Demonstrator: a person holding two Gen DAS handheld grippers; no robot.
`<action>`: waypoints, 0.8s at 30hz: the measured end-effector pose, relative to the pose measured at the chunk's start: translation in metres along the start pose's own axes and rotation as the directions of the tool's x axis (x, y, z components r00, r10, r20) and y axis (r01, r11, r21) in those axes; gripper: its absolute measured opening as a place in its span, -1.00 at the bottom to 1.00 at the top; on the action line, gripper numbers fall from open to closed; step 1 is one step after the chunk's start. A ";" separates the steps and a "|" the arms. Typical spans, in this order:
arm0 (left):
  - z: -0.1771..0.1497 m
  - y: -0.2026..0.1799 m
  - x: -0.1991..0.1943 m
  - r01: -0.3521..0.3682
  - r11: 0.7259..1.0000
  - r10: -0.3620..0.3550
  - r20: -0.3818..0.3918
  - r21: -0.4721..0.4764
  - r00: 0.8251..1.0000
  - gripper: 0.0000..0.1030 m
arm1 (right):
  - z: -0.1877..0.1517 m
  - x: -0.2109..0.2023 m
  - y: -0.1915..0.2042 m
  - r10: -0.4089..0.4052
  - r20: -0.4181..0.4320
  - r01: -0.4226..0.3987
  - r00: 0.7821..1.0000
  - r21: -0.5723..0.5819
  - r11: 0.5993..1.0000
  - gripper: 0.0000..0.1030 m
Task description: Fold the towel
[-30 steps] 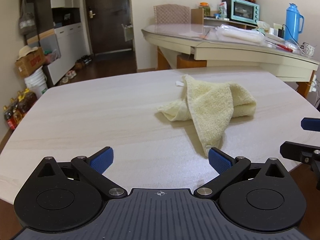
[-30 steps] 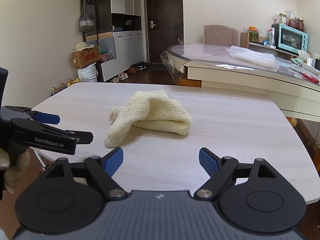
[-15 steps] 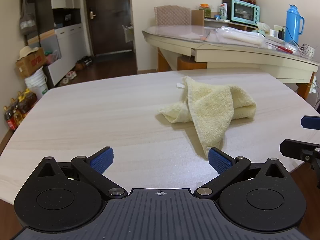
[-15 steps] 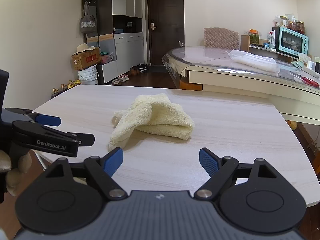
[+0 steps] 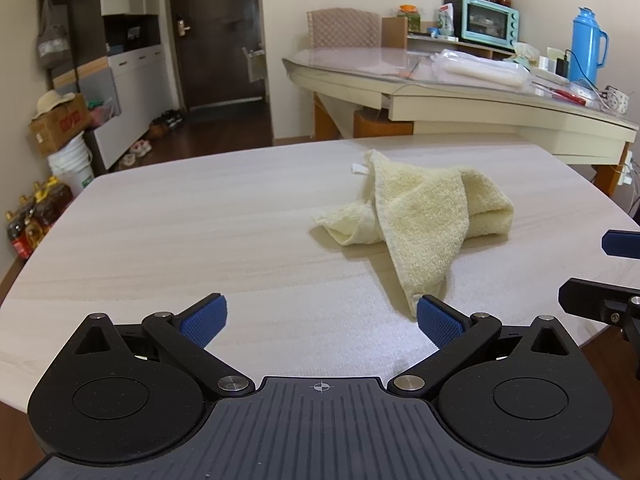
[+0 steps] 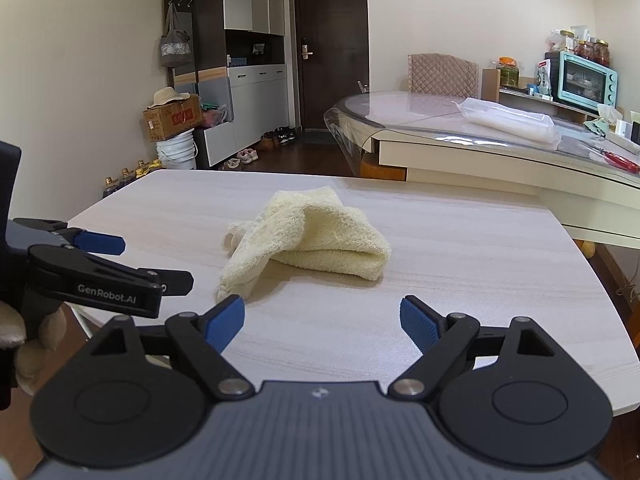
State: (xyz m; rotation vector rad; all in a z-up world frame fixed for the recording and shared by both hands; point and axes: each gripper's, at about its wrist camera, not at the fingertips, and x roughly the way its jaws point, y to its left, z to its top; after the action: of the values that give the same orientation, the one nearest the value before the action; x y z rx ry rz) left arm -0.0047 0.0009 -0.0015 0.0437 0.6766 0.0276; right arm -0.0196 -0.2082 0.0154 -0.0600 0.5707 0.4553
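Nearby: second table (image 5: pixel 480 100) behind | towel (image 5: pixel 424 216) crumpled, seemingly unobstructed | left hand-held gripper (image 5: pixel 320 318), right hand-held gripper (image 6: pixel 322 322) spread

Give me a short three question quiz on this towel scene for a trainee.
1. True or false: the yellow towel lies crumpled on the table.
2. Which tool's pad is nearest the towel's trailing corner? A: left tool. B: right tool.
3. Fill in: both tools are ____ and hold nothing.

Key: 1 true. 2 A in the left wrist view; the right tool's left pad also sits close in its own view. 3 open.
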 end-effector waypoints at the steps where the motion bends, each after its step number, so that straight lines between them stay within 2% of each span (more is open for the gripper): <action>1: 0.000 0.000 0.000 0.000 1.000 0.000 -0.001 0.000 1.000 1.00 | 0.000 0.000 0.000 0.000 -0.001 0.000 1.000 0.001 1.000 0.68; 19: 0.005 0.008 0.011 -0.013 1.000 0.013 -0.010 0.006 1.000 1.00 | 0.000 0.016 -0.003 0.019 -0.032 -0.019 0.999 0.007 1.000 0.68; 24: 0.010 0.018 0.015 -0.036 0.999 0.036 -0.004 0.001 0.999 1.00 | 0.002 0.026 0.004 0.053 -0.039 -0.053 0.998 -0.011 0.999 0.68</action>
State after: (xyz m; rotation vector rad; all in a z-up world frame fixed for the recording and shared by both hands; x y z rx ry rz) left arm 0.0131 0.0193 -0.0020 0.0568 0.6799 0.0616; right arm -0.0006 -0.1938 0.0030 -0.0655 0.6086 0.5099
